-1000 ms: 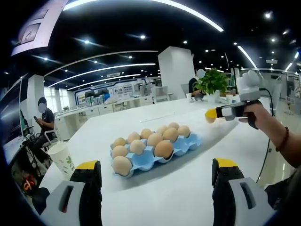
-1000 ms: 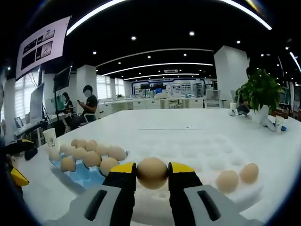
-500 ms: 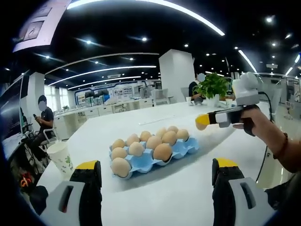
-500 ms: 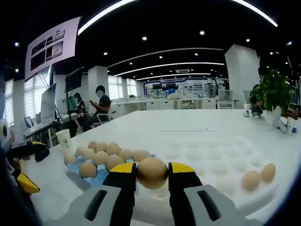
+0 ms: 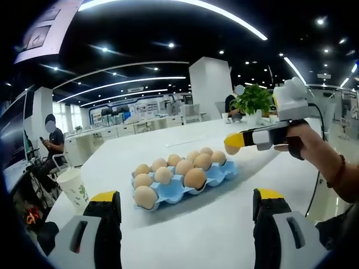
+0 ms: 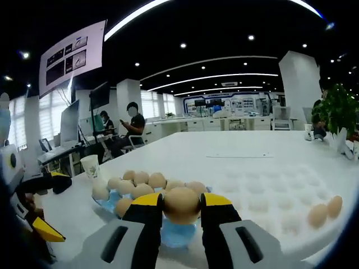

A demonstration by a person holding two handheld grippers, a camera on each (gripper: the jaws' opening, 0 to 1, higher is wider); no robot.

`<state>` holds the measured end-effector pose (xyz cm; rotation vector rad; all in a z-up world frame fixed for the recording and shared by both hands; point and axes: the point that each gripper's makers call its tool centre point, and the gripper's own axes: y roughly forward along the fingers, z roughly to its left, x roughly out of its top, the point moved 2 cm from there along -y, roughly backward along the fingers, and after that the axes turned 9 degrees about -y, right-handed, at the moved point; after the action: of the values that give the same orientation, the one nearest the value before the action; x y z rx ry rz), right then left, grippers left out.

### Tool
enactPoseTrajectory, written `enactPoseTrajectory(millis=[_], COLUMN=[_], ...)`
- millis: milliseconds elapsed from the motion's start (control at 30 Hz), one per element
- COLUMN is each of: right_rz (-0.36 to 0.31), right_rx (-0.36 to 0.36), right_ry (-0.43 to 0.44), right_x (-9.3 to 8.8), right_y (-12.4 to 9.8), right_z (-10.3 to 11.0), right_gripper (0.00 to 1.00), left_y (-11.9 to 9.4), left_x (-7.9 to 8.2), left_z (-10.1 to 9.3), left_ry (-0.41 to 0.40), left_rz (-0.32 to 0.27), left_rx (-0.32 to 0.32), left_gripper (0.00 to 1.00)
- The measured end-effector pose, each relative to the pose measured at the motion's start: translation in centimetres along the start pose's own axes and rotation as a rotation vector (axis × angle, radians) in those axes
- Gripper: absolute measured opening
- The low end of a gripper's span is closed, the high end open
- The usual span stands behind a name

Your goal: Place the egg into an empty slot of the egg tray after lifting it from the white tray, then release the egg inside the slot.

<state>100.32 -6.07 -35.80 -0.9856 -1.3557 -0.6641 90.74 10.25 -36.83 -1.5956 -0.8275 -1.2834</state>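
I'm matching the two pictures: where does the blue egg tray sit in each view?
Left gripper view: blue egg tray centre, between the left claw's jaws.
Right gripper view: blue egg tray lower centre, behind the right claw and its egg.
Shared landmark: paper cup.

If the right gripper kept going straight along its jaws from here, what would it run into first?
Most likely the blue egg tray: it lies just past the right gripper and its held egg, with the tray's eggs beyond. The gripper appears above it, so depth is uncertain.
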Motion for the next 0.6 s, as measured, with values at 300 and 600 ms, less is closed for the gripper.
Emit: enactPoseTrajectory(millis=[300, 600], right_rz=[-0.001, -0.017], right_rx=[0.062, 0.128], right_ry=[-0.024, -0.048], right_x=[0.5, 1.4], right_y=[1.0, 2.0], right_z=[2.7, 5.2], right_gripper=[0.28, 0.28], left_y=[-0.4, -0.7], left_x=[-0.2, -0.2], left_z=[0.3, 0.6], left_ry=[0.006, 0.012], left_rz=[0.002, 0.007], left_rx=[0.004, 0.009], left_gripper=[1.0, 1.0])
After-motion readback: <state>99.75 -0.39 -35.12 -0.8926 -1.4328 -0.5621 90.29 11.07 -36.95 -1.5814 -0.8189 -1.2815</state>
